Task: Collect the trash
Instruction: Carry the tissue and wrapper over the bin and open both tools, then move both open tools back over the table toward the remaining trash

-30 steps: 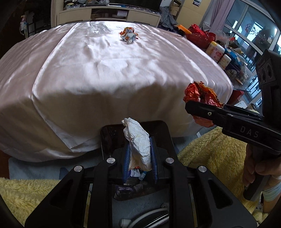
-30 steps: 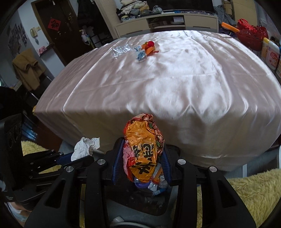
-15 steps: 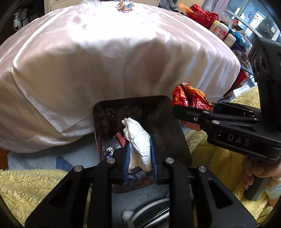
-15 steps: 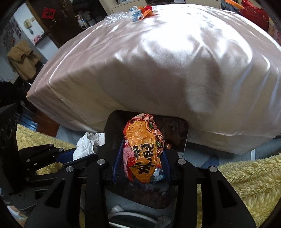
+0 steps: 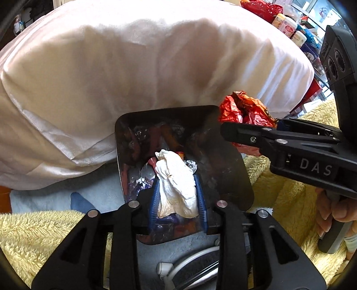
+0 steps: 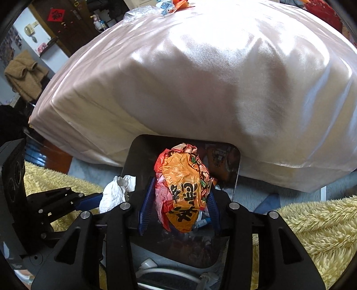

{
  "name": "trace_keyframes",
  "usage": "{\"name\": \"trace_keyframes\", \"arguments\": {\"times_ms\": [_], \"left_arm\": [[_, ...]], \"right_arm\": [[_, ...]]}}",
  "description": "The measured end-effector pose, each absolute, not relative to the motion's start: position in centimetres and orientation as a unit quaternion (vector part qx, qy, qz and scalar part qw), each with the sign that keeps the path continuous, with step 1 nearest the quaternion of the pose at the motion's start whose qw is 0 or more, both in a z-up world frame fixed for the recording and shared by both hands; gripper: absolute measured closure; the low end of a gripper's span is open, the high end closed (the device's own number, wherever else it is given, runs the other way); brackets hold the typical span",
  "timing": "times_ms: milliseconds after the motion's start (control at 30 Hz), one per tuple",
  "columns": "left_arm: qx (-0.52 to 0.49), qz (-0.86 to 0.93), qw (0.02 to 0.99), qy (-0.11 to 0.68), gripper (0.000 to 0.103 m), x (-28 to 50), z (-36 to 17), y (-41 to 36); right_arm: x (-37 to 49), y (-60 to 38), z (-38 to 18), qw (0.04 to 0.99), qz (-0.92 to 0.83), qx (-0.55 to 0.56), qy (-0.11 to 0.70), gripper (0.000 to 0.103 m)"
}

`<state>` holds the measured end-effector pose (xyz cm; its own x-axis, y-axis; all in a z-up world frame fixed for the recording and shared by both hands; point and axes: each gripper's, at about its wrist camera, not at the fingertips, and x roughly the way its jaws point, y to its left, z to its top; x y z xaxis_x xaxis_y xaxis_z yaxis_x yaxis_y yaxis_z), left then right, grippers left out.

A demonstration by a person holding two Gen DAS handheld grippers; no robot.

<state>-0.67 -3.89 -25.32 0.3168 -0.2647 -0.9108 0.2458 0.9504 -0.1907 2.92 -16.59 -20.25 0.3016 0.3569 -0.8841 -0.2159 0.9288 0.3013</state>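
Note:
My left gripper is shut on a crumpled white tissue and holds it over the open shiny metal trash bin, which has several wrappers inside. My right gripper is shut on a crumpled orange and red snack wrapper over the same bin. The right gripper with its wrapper also shows in the left wrist view at the bin's right rim. The left gripper's tissue shows in the right wrist view at the bin's left side.
A table under a shiny pink cloth rises just behind the bin. More trash and a clear plastic bag lie at its far edge. Yellow fluffy rug surrounds the bin. White cable lies on the floor near me.
Both grippers have come down from table height and tilted over the bin, each still holding its piece of trash. The bin now fills the lower middle of both views.

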Motion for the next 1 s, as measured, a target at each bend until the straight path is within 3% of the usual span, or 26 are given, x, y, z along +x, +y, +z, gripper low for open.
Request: {"name": "trace_keyframes", "arguments": {"times_ms": [67,133,233,367,567,1000], "left_arm": [[-0.007,-0.155,0.811,0.564,0.061,-0.6,-25.5,-4.0],[-0.006,-0.152,0.811,0.564,0.055,-0.6,-25.5,-4.0],[-0.004,-0.147,0.813,0.563,0.038,-0.7,-25.4,-3.9],[-0.004,-0.14,0.814,0.564,0.026,-0.7,-25.3,-3.5],[-0.004,-0.135,0.818,0.559,0.015,-0.9,-24.2,-3.1],[0.0,-0.124,0.864,0.488,0.009,1.7,-16.3,-0.7]], "right_arm": [[2.9,-16.7,-20.3,0.805,0.174,0.062,0.563,0.045],[3.0,-16.6,-20.3,0.807,0.172,0.063,0.562,0.041],[3.1,-16.9,-20.3,0.806,0.168,0.069,0.563,0.04],[3.2,-17.5,-20.3,0.806,0.164,0.085,0.562,0.039],[2.9,-18.8,-19.2,0.808,0.161,0.117,0.554,0.039],[6.2,-19.8,-10.2,0.866,0.156,0.096,0.466,0.039]]}}
